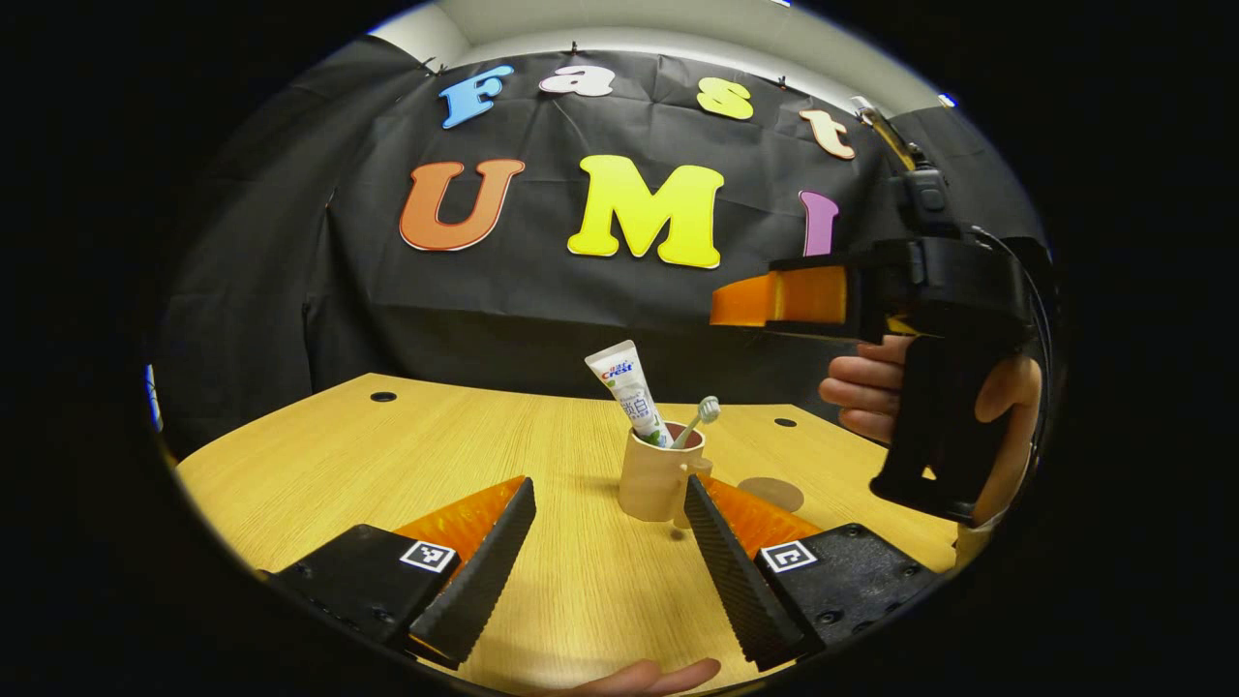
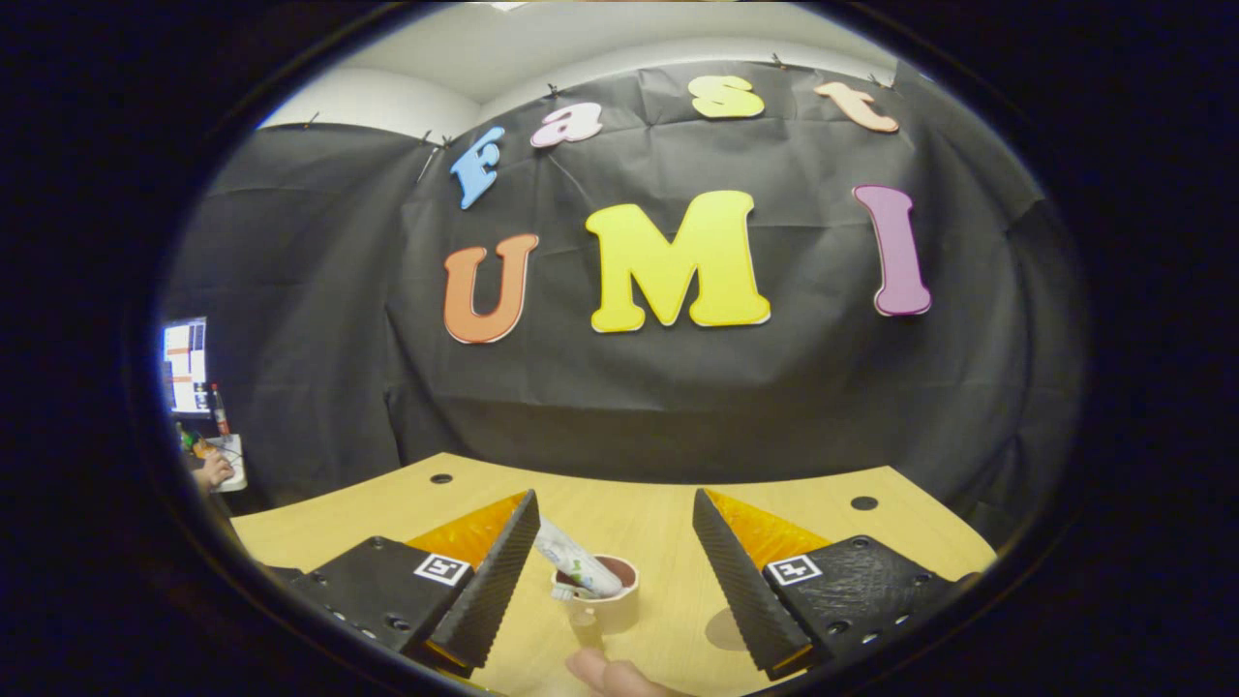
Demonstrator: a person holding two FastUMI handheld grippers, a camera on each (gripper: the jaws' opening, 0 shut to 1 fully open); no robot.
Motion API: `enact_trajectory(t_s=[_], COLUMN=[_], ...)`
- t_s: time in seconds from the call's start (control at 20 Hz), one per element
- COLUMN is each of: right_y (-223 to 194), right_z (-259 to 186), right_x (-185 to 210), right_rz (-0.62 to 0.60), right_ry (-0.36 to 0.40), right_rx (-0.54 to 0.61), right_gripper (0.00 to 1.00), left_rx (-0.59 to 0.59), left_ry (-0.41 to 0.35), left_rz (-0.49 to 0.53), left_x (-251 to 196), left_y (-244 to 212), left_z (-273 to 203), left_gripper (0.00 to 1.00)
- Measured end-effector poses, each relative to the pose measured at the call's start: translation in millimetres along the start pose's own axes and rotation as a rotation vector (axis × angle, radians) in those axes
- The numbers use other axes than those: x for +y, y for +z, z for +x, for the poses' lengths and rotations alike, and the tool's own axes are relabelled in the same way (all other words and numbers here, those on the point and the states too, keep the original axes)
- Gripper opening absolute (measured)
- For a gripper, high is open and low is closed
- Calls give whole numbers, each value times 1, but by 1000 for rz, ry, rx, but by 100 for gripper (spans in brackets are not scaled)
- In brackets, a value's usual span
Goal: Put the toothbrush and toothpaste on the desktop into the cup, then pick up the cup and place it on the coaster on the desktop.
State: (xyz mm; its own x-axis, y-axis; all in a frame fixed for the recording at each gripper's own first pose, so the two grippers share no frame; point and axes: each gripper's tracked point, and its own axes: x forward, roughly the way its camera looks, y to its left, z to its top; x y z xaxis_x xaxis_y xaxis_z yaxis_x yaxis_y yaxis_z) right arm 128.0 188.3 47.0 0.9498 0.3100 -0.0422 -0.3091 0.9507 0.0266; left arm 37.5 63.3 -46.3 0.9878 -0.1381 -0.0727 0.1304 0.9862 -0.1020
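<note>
A beige cup (image 1: pixel 650 484) stands upright on the wooden desktop (image 1: pixel 387 465). A white toothpaste tube (image 1: pixel 633 391) and a toothbrush (image 1: pixel 701 416) stick up out of it. Just to its right a round brown coaster (image 1: pixel 771 493) lies flat, apart from the cup. My left gripper (image 1: pixel 610 489) is open and low over the table, with the cup ahead near its right finger. My right gripper (image 1: pixel 736 305), held by a hand, hovers above and to the right of the cup. In the right gripper view the right gripper (image 2: pixel 615 499) is open above the cup (image 2: pixel 608 608), the tube (image 2: pixel 578 563) and the coaster (image 2: pixel 724 629).
Small round holes (image 1: pixel 383 396) mark the desktop near its far edge, which meets the black cloth wall. A monitor (image 2: pixel 184 366) and a person's hand (image 2: pixel 215 471) are off beyond the table's left side. A fingertip (image 2: pixel 610 673) shows at the bottom.
</note>
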Motion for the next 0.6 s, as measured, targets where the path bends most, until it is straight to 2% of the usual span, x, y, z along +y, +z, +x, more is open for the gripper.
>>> enact_trajectory(t_s=[0.4,0.6], right_y=[7,1], right_z=[-78,-111], right_x=[-54,-84], right_rz=[-16,11], right_ry=[-66,-81], right_rx=[-78,-95], right_gripper=[95,95], left_rx=[58,146], left_ry=[-18,0], left_rz=[16,39], left_x=[-38,-52], left_y=[2,-1], left_z=[23,43], left_gripper=[98,98])
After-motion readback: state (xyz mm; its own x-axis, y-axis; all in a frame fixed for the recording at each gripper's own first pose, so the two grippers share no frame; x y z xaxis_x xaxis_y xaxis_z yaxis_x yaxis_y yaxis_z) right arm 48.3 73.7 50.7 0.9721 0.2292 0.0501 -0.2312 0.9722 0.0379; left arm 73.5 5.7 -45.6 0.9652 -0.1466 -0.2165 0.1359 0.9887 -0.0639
